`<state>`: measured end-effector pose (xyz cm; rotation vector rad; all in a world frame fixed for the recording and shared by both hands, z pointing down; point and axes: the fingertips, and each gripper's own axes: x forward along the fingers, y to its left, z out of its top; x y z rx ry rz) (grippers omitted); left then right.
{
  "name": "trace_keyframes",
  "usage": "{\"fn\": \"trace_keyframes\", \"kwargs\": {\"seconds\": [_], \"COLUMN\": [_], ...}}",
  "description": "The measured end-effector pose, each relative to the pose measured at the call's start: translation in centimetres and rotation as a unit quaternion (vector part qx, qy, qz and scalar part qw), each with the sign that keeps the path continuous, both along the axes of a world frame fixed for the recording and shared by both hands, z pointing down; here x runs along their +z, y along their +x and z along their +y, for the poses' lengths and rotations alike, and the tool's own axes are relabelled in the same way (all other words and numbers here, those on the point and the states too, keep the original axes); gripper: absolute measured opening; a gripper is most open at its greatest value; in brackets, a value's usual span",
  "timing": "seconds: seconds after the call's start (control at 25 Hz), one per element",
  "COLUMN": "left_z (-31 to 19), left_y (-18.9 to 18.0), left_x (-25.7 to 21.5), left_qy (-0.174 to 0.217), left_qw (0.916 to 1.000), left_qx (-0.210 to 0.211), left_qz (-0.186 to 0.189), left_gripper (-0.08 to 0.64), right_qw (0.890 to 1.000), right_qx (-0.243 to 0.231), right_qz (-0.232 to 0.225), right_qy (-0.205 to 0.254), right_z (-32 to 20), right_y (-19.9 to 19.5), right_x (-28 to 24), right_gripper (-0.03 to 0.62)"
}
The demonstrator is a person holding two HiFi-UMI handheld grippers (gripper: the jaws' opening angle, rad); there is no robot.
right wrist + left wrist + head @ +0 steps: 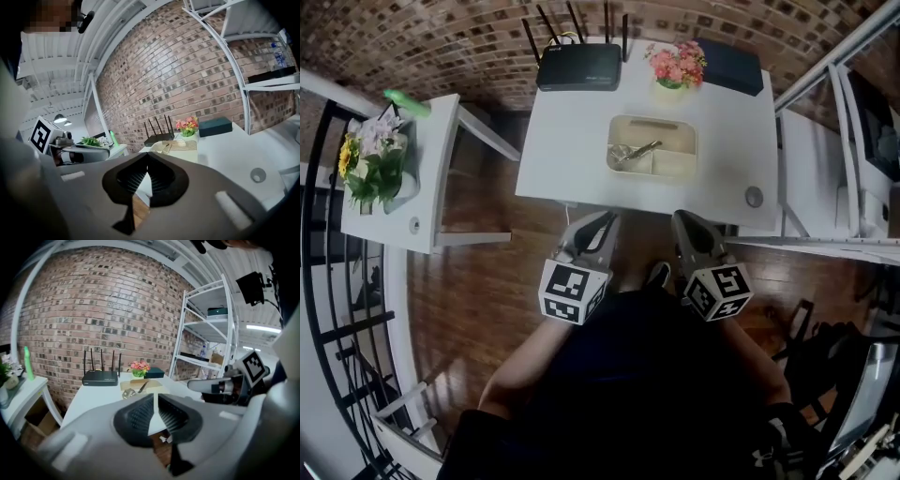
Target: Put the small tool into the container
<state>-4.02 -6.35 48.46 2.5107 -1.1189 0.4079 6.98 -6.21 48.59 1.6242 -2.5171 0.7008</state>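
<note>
Left gripper (602, 221): jaws together, empty, just off the table's (572, 141) front edge.
Right gripper (686, 219): jaws together, empty, beside the left.
Container (652, 119): middle of the table.
Small tool (636, 150): lying inside it, toward its left side.

Out past the left tool (155, 400), the container's (140, 385) near edge dips behind the tool's own housing, and the metal piece (635, 151) inside is too small to identify. Right of the right tool (683, 218), the shelf rack (841, 141) runs off the frame.
</note>
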Motion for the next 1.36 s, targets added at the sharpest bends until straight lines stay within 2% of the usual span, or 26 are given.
{"fn": "trace_keyframes", "kwargs": {"seconds": [0.52, 1.36], "left_z": [0.2, -0.4], "left_y": [1.2, 1.4], "left_x": [0.4, 0.7], "left_qy": [-0.009, -0.01], "left_qw": [0.9996, 0.9995], "left_qx": [0.025, 0.032], "left_qz": [-0.001, 0.001], "left_gripper": [0.023, 0.023], "right_qw": [0.999, 0.999], "right_qx": [-0.022, -0.019], "right_qz": [0.025, 0.032], "right_qy": [0.029, 0.03], "right_z": [0.4, 0.0], "right_y": [-0.7, -0.6], "right_x": [-1.1, -1.1], "right_gripper": [0.011, 0.011]}}
